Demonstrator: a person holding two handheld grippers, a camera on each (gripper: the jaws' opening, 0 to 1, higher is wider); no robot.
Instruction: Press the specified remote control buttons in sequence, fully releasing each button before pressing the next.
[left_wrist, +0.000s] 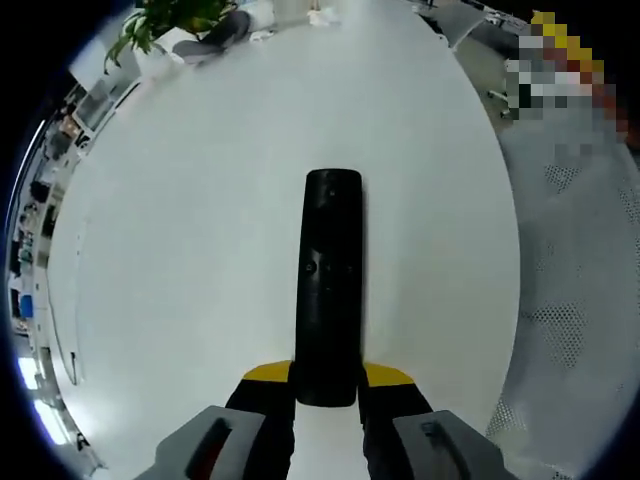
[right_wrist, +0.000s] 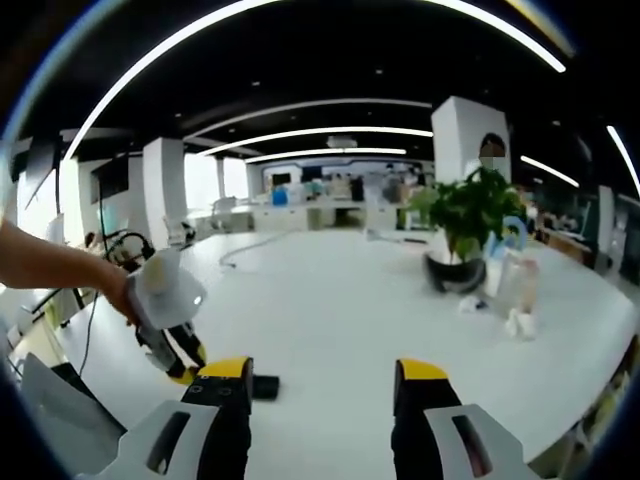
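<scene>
One long black plastic remote control (left_wrist: 331, 290), lower centre on the white surface (left_wrist: 180, 260), is clenched at its near end by the left tool (left_wrist: 327, 385); the right tool (right_wrist: 325, 395) gapes empty, no press underway.

A potted plant (right_wrist: 466, 222) stands on the white table (right_wrist: 340, 300).

remote control (left_wrist: 331, 290) buttons too small to tell

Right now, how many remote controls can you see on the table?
1. A black remote control lies lengthwise on the white table, its near end between the left gripper's jaws. In the right gripper view its end pokes out. Others may be out of frame.
</scene>
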